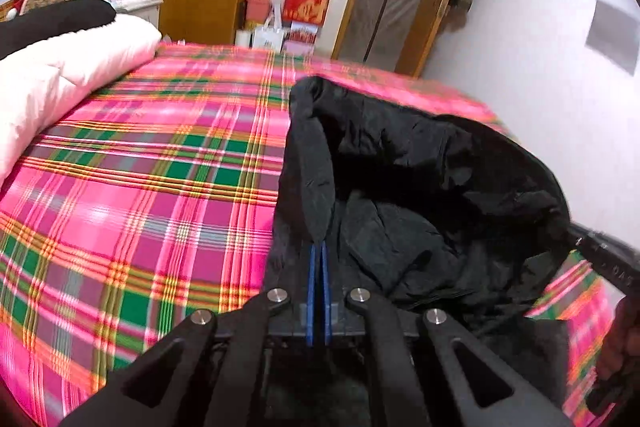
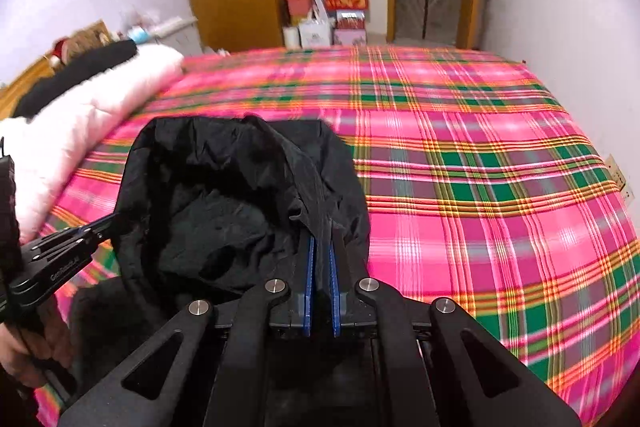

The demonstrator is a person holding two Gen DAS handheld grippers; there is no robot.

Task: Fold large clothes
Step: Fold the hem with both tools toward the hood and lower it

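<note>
Both tongs, left tongs [image 1: 319,241] and right tongs [image 2: 322,233], clenched on black coat [image 2: 224,195] edges, lifted over plaid bed [image 2: 480,167]. Step: spreading out. Next: probably lay it flat, then release.

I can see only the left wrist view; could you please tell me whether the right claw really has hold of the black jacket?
Observer: Yes, the right claw is shut on the black jacket, gripping a seamed edge between its blue pads.
Operator: Thank you. Is the bed free on that side?
Observer: The plaid bedspread lies bare to the right of the jacket, out to the wall.
Operator: And how does my left claw look from there?
Observer: The left claw pinches the jacket's opposite edge, holding the opening spread.
</note>
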